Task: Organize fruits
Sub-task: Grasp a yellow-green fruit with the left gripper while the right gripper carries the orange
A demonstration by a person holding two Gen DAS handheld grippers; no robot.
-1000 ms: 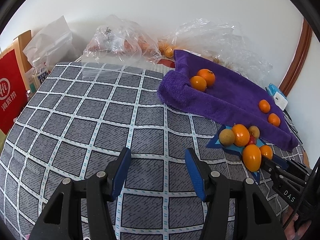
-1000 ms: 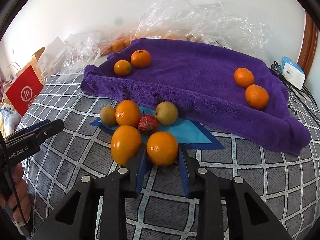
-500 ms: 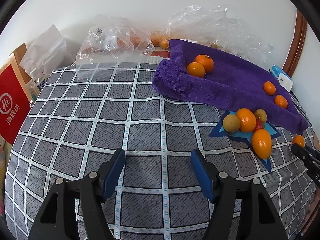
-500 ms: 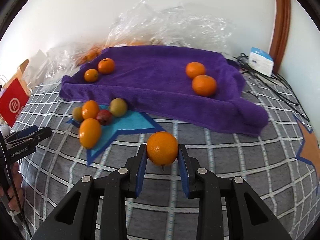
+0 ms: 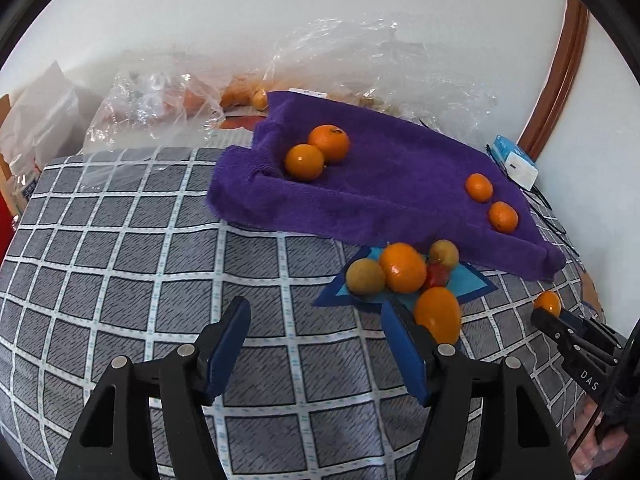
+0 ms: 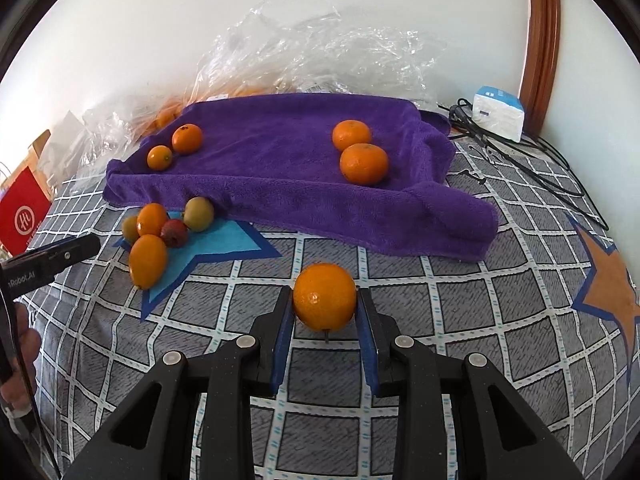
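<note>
In my right claw (image 6: 325,312) an orange (image 6: 324,295) sits pinched between the blue pads, held over the checked cover (image 6: 400,300) just short of the purple towel (image 6: 280,168); my left claw (image 5: 316,344) stands wide with nothing between its pads, beside the loose pile of fruit (image 5: 404,276) on the blue star (image 6: 216,248). To do this step well, I judge I should keep the squeeze light, carry the orange low over the towel's folded edge and set it down in a dip next to the pair of oranges (image 6: 360,152) on the right, so it cannot roll off. The towel serves as the tray: it holds that pair and a second pair (image 6: 176,146) at its left end. Beyond, against the wall, crumpled clear bags (image 6: 320,60) hold more orange fruit, too blurred to count.
</note>
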